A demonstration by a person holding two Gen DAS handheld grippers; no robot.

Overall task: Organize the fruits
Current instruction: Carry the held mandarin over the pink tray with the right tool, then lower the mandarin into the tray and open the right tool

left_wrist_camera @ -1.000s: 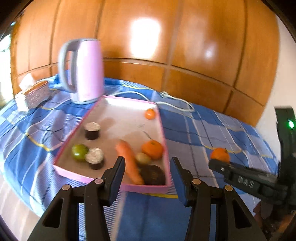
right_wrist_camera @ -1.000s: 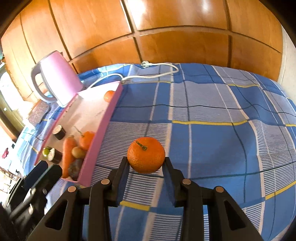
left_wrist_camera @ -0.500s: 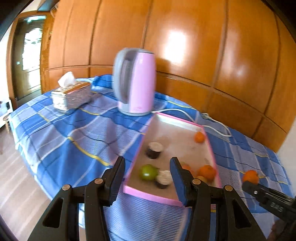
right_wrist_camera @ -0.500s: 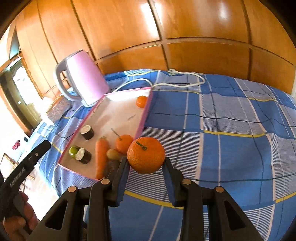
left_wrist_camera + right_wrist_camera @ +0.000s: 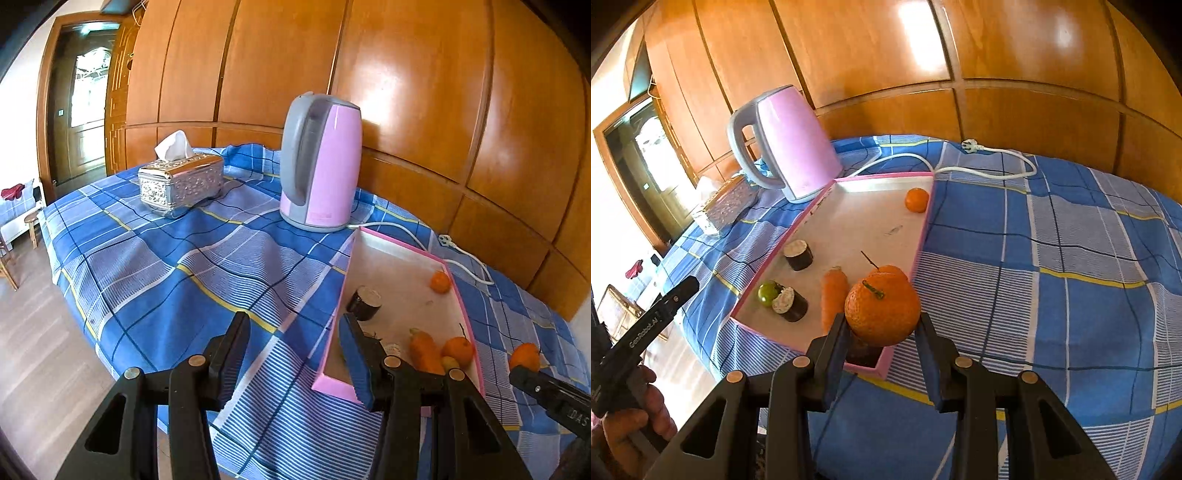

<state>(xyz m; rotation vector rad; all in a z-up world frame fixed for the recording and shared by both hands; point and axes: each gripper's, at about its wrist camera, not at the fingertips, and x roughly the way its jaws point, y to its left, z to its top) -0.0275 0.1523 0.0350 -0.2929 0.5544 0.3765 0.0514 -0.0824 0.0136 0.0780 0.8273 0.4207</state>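
My right gripper (image 5: 882, 332) is shut on an orange (image 5: 882, 312) and holds it above the near right corner of the pink tray (image 5: 925, 229). The tray holds a carrot (image 5: 833, 295), a small orange (image 5: 916, 200), another orange partly hidden behind the held one, a green fruit (image 5: 767, 291) and two dark sushi-like rolls (image 5: 798, 254). My left gripper (image 5: 295, 350) is open and empty, above the cloth left of the tray (image 5: 334, 332). The held orange (image 5: 524, 356) shows at the right of the left wrist view.
A pink kettle (image 5: 319, 162) stands behind the tray, its white cord (image 5: 982, 166) trailing right. A silver tissue box (image 5: 181, 182) sits at the far left. The blue checked cloth (image 5: 1071, 258) covers the table; its left edge drops to the floor.
My right gripper has carried the orange left, over the tray's near corner. My left gripper has swung left, so the tray now sits at its right.
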